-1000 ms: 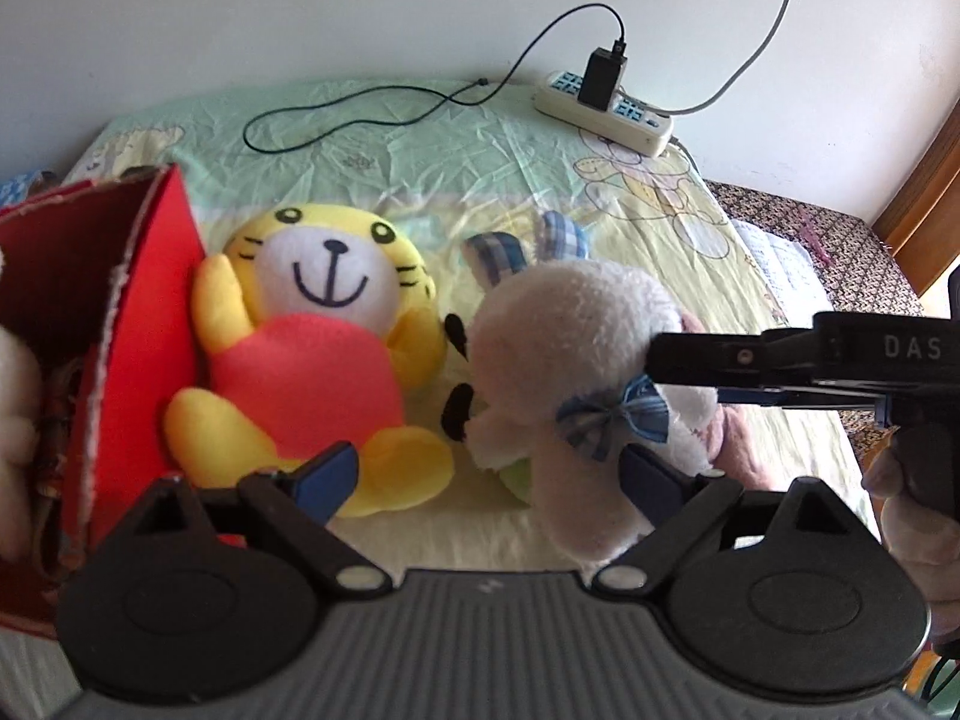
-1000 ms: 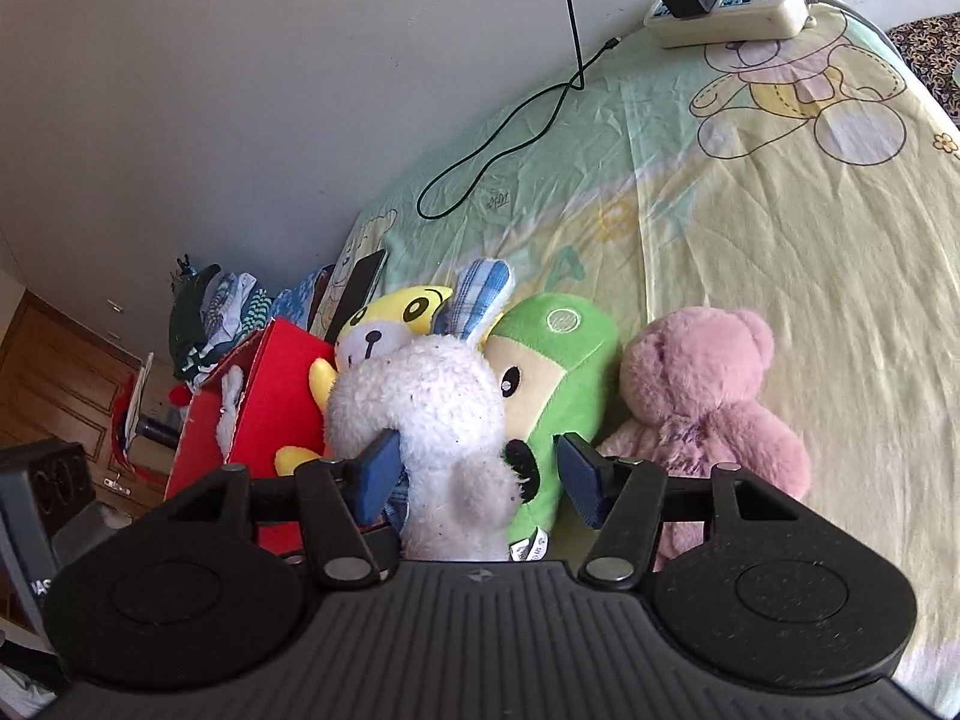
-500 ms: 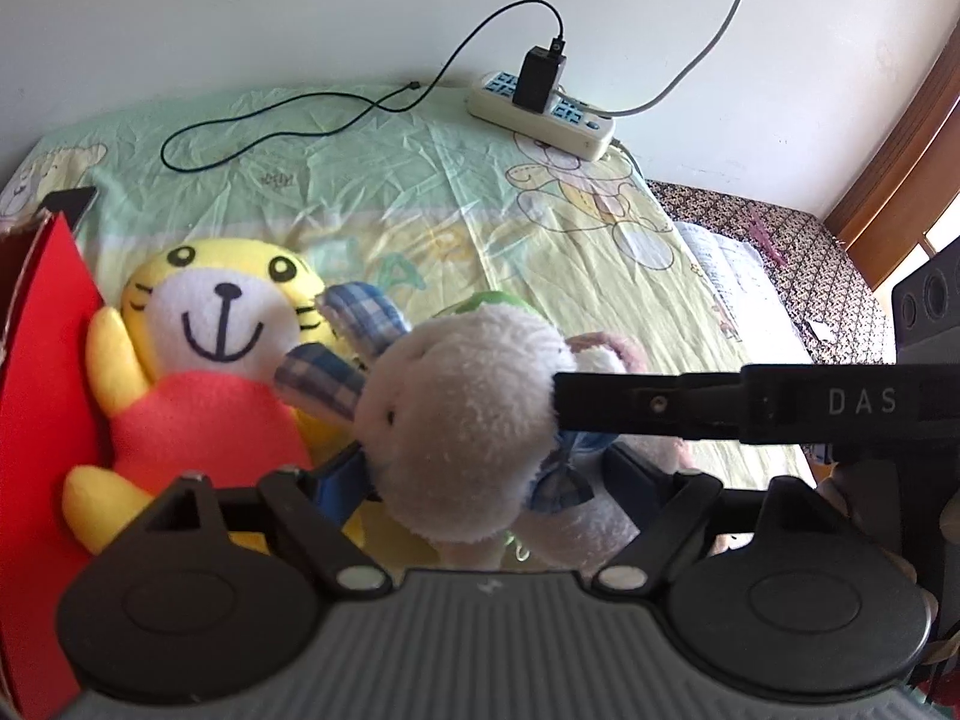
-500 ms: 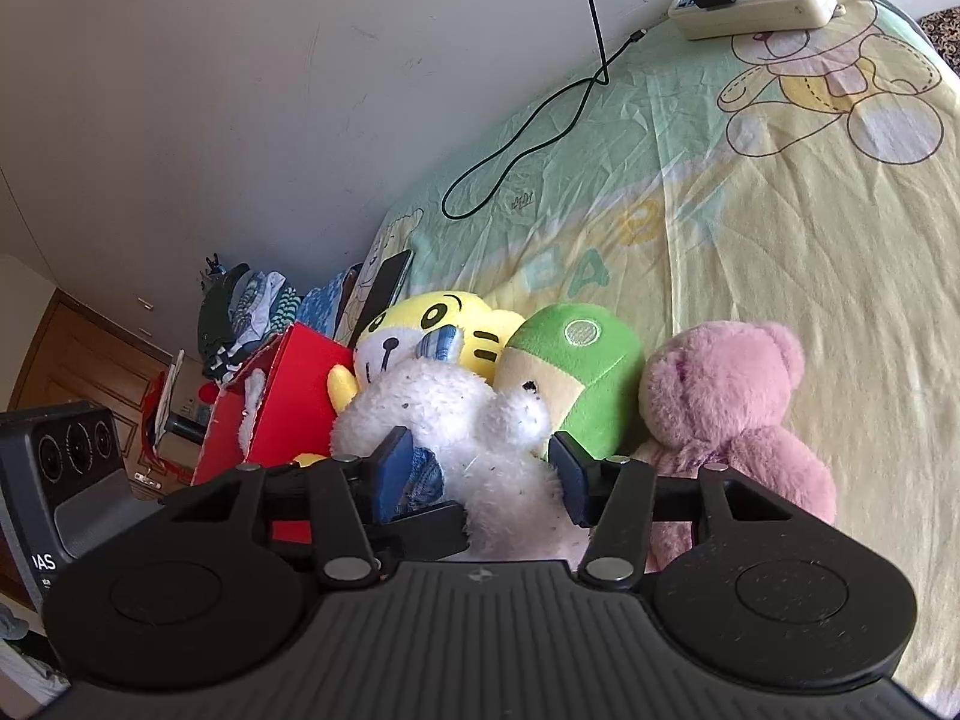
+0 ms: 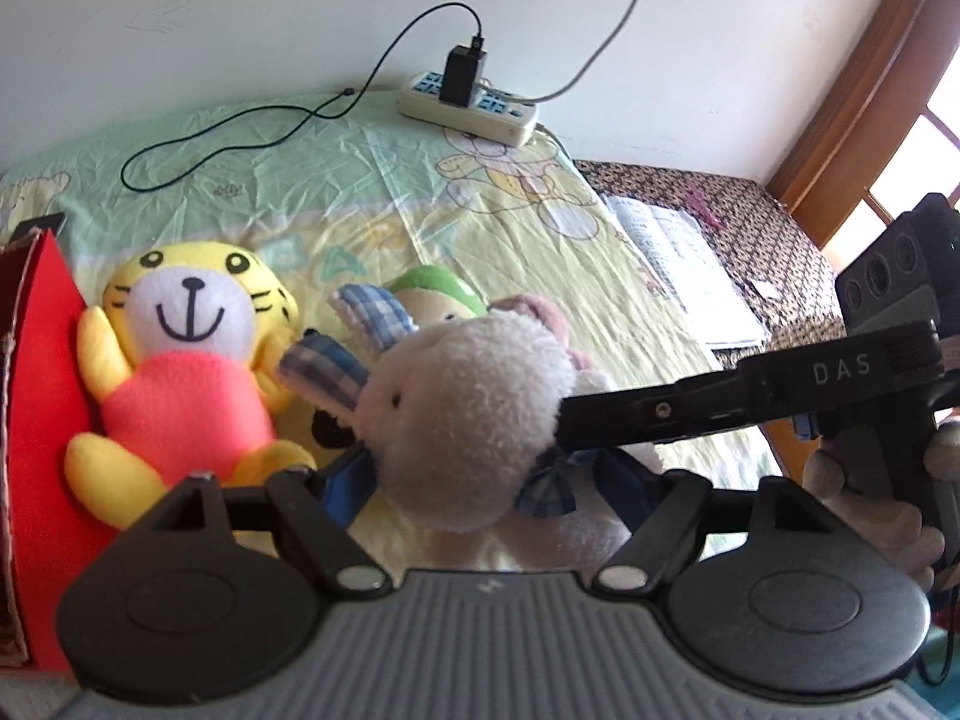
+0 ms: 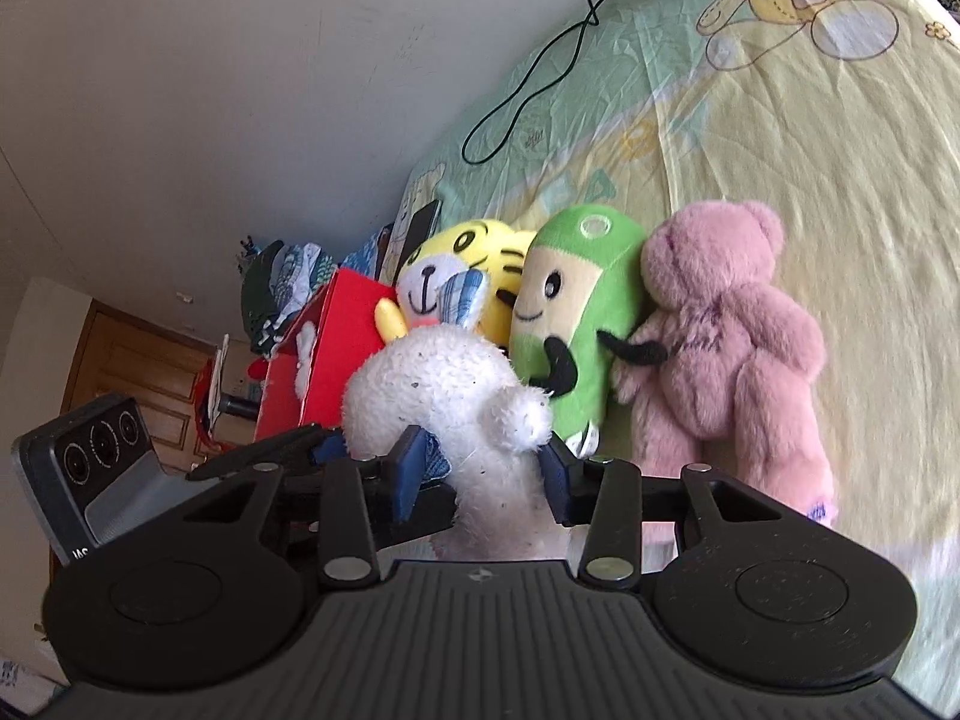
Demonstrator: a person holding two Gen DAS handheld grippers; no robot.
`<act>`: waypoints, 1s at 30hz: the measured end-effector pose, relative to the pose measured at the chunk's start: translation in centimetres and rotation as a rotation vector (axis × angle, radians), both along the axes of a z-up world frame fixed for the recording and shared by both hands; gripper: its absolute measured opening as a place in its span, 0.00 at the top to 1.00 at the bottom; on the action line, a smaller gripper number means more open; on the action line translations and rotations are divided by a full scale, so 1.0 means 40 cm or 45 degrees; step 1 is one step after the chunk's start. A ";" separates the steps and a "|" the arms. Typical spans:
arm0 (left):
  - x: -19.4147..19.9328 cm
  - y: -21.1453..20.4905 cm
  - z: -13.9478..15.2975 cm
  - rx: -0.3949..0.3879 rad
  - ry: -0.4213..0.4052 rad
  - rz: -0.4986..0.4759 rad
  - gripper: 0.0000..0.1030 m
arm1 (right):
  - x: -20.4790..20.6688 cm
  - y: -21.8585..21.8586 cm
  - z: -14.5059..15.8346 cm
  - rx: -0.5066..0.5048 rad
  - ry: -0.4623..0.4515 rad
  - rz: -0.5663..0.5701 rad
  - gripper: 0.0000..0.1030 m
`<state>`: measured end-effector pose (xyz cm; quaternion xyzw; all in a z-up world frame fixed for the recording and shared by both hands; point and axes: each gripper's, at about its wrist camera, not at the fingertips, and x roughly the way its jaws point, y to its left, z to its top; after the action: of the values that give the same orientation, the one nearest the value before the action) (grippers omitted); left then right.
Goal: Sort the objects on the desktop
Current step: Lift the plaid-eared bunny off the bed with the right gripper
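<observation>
A white plush rabbit [image 5: 474, 420] with plaid ears and a plaid bow sits between the fingers of both grippers. My left gripper [image 5: 483, 480] has its jaws closing, and its blue pads press the rabbit near the neck. The right gripper's finger [image 5: 690, 414] reaches in from the right. In the right wrist view the rabbit [image 6: 444, 396] has its body pinched by my right gripper [image 6: 480, 474], jaws closing too. A yellow tiger plush [image 5: 186, 372], a green plush [image 6: 570, 312] and a pink bear [image 6: 726, 336] lie side by side on the bed. The red box [image 5: 42, 390] stands at the left.
A power strip [image 5: 468, 108] with a charger and a looped black cable [image 5: 240, 138] lies at the far edge by the wall. Papers [image 5: 678, 258] lie on the patterned cover at the right. The bedsheet [image 6: 810, 150] spreads beyond the toys.
Both pairs of jaws have narrowed onto the rabbit. The rabbit has tipped, its ears swinging left towards the tiger, and it fills more of the left wrist view.
</observation>
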<state>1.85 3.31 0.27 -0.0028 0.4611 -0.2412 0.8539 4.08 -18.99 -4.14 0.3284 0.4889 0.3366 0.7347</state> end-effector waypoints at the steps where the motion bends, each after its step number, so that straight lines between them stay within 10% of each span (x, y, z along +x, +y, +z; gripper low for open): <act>1: -0.015 0.001 -0.001 0.011 0.009 -0.018 0.23 | -0.010 0.003 -0.005 0.000 0.014 0.019 0.58; 13: -0.079 0.025 -0.146 0.063 0.244 -0.051 0.18 | -0.085 0.042 -0.136 -0.066 0.307 0.063 0.56; 30: -0.163 0.060 -0.171 -0.060 0.345 0.013 0.22 | -0.051 0.169 -0.040 -0.508 -0.248 0.419 0.43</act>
<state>-4.68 5.71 -6.57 -0.0578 0.5662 -0.2452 0.7848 2.03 -12.25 -5.74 0.0594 0.5194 0.3785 0.7638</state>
